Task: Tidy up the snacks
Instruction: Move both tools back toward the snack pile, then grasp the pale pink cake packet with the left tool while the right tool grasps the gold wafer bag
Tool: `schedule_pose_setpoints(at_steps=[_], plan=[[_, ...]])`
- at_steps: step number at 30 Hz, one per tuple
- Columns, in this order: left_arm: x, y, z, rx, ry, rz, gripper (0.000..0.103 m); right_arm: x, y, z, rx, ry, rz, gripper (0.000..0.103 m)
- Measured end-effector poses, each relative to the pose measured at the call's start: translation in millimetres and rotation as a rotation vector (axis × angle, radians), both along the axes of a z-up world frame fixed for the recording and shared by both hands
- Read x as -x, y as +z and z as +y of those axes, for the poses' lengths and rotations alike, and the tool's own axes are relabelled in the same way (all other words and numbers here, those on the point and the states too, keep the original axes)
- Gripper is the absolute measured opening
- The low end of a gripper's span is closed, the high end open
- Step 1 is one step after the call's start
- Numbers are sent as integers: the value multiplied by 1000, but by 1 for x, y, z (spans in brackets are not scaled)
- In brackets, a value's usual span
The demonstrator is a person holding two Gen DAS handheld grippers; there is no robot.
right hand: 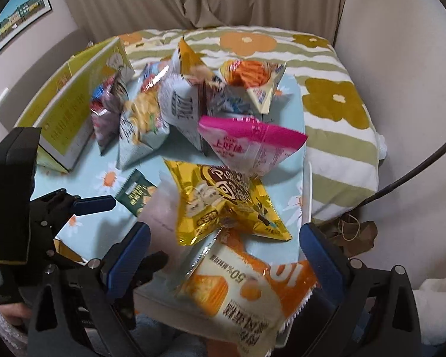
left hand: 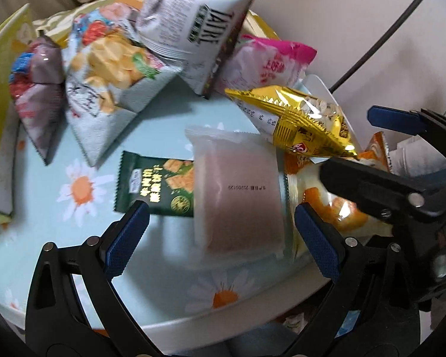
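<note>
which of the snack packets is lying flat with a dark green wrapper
The dark green cracker packet lying flat on the daisy-print tablecloth, partly tucked under the frosted pinkish packet. No other snack here is dark green.

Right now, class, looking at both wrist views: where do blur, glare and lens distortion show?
Left wrist view: the pale translucent packet is soft with blur, the gold packet glints with glare, and black fisheye corners ring the frame. Right wrist view: the pink packet is smeared, and the curtain and bed edges bow outward.
</note>
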State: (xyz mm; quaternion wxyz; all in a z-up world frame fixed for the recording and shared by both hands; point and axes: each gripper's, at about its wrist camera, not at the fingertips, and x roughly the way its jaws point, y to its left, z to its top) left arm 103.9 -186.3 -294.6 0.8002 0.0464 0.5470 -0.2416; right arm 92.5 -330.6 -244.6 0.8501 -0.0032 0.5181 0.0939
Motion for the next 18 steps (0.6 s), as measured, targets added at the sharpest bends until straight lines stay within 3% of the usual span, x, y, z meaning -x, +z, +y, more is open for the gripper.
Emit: schedule_pose_setpoints(at_steps=[6,18], plan=[[0,-12,-15,-15,-20,0,97,-11,-16,0,29,15,36,90],[1,-16,-57,-130,-87,-40,68,-26,-30,6,31,54,73,72]])
